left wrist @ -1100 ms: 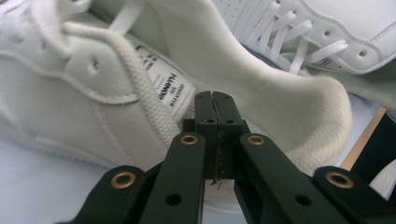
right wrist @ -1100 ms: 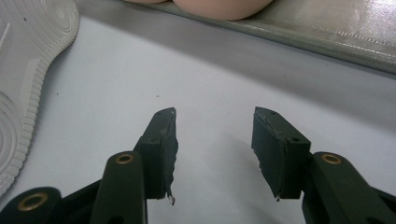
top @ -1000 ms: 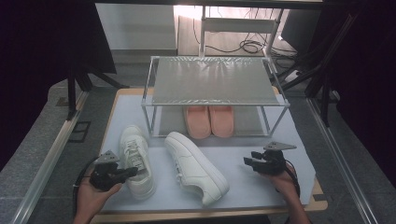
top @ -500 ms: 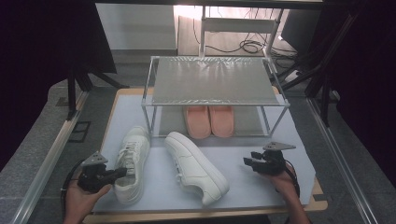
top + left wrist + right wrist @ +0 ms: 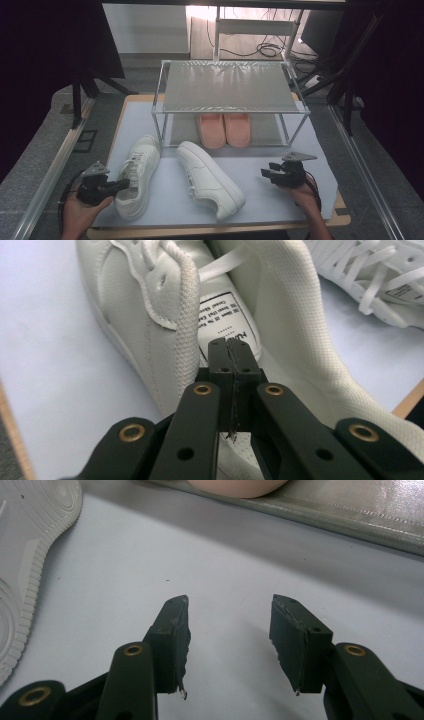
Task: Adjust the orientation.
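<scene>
The white sneaker (image 5: pixel 136 176) nearest my left hand lies on the pale mat (image 5: pixel 280 200) at the front left of the desk (image 5: pixel 220 231), its toe pointing away from me toward the wire rack (image 5: pixel 227 87) and its heel hanging close to the mat's front edge. My left tongs (image 5: pixel 121 184) are pressed fully together, pad against pad, at the heel opening; in the left gripper view the joined tips (image 5: pixel 231 357) sit just over the printed label on the insole, with the padded collar rising on either side. Whether they pinch any of the shoe's fabric I cannot tell.

Just beside it, to the right, lies the second white sneaker (image 5: pixel 210 178), angled so its toe points toward the front right of the mat. The two shoes nearly meet near their heels.

My right tongs (image 5: pixel 265 173) stand wide with nothing between them, low over bare mat to the right of that second sneaker, whose ribbed sole edge (image 5: pixel 22 570) shows at the left of the right gripper view.

Farther back, a pair of pink slippers (image 5: pixel 224 129) sits side by side under the rack's mesh shelf.
</scene>
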Action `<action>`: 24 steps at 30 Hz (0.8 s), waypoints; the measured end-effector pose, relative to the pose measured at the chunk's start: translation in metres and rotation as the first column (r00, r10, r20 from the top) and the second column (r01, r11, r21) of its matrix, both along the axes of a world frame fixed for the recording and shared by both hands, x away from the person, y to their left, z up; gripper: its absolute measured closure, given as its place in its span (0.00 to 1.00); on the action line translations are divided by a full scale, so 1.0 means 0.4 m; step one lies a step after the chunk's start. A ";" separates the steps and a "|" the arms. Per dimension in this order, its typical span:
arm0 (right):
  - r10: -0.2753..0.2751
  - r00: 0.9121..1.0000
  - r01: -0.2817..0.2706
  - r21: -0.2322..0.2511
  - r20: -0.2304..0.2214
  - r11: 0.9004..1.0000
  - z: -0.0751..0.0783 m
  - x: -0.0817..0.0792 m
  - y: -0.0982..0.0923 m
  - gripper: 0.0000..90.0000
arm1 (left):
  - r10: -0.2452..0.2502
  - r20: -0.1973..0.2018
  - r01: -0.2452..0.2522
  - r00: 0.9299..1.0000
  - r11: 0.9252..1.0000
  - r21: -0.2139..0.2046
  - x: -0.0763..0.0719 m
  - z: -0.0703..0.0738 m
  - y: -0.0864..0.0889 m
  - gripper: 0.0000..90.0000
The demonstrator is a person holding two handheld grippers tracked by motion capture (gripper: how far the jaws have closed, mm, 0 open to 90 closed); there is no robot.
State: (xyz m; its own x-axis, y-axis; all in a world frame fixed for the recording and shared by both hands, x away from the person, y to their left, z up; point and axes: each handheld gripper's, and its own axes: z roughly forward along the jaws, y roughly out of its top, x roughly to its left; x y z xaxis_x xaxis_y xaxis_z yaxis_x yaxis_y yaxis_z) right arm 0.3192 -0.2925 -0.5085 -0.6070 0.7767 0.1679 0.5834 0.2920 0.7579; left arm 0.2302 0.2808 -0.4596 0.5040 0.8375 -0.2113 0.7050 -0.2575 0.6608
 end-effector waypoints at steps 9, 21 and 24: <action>0.000 1.000 0.000 -0.002 -0.002 1.000 -0.001 0.001 0.000 0.56 | 0.017 -0.004 -0.017 1.000 1.000 -0.001 0.000 0.001 0.022 1.00; -0.001 1.000 0.001 0.000 -0.002 1.000 -0.001 0.001 0.001 0.56 | 0.012 0.027 -0.012 1.000 1.000 -0.020 -0.007 0.013 0.003 1.00; -0.001 1.000 0.001 0.001 -0.002 1.000 -0.001 0.001 0.000 0.56 | 0.014 0.067 -0.011 0.998 0.999 -0.039 -0.018 0.039 0.001 0.96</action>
